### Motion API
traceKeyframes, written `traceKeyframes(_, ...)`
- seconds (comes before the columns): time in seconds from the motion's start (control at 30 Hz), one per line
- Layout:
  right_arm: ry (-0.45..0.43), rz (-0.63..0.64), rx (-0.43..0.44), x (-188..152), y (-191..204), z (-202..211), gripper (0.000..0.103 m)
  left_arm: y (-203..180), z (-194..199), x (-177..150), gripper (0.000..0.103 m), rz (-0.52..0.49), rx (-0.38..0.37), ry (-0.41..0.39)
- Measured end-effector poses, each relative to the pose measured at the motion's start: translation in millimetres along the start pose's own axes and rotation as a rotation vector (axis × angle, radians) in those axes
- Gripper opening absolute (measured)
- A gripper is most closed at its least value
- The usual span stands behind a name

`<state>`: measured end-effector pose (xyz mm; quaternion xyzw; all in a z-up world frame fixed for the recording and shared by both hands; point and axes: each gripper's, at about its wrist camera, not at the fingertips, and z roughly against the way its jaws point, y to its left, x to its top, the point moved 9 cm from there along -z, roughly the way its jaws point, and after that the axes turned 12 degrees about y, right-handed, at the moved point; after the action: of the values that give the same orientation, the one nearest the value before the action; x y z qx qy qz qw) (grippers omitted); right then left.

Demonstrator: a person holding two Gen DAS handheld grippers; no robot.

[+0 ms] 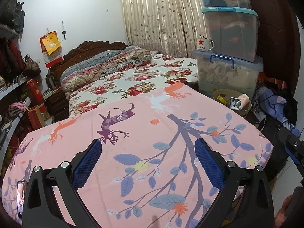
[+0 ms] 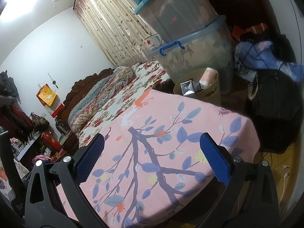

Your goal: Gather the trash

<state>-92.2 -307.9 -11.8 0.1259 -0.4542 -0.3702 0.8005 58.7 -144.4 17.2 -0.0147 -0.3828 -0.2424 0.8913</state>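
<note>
The left claw (image 1: pixel 148 148) hung over the pink leaf-and-deer cloth (image 1: pixel 133 133) that covered the bench, its blue-padded fingers (image 1: pixel 87 163) spread wide apart with nothing between them. The right claw (image 2: pixel 152 144) hovered over the same cloth (image 2: pixel 171 125), nearer the bench's right edge, and it too stood wide apart and held nothing.

The trash sat just past the far right corner of the bench, in a tan round basket (image 1: pixel 245 108) on the floor. A silvery crumpled carton (image 1: pixel 235 103) and a pale pink cup (image 1: pixel 244 98) poked out of it, with a yellow scrap (image 1: pixel 221 99) deeper inside. From the right wrist view the basket (image 2: pixel 209 93) showed the carton (image 2: pixel 188 88) and cup (image 2: pixel 208 77) side by side, touching or nearly so.

Directly behind the basket rose a stack of clear storage boxes (image 1: pixel 228 72), with a white enamel mug (image 1: pixel 205 44) bearing a red star on the lowest lid. A bed with a floral cover (image 1: pixel 133 79) ran beyond the bench's far edge toward the curtain (image 1: pixel 157 19). A phone (image 1: pixel 20 197) lay at the near left corner of the bench.
</note>
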Motion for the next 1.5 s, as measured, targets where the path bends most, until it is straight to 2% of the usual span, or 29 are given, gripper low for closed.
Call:
traceKeyframes(0.57, 0.024, 0.021, -0.006, -6.6, 8.2, -5.5, 0.099, 14.4, 6.0, 0.0, 0.094, 0.057, -0.043, -0.019)
traceKeyframes(1.5, 0.055, 0.017, 0.005, -13.2, 13.1, -13.8, 0.099, 22.2, 12.3, -0.5, 0.094, 0.057, -0.001, -0.030)
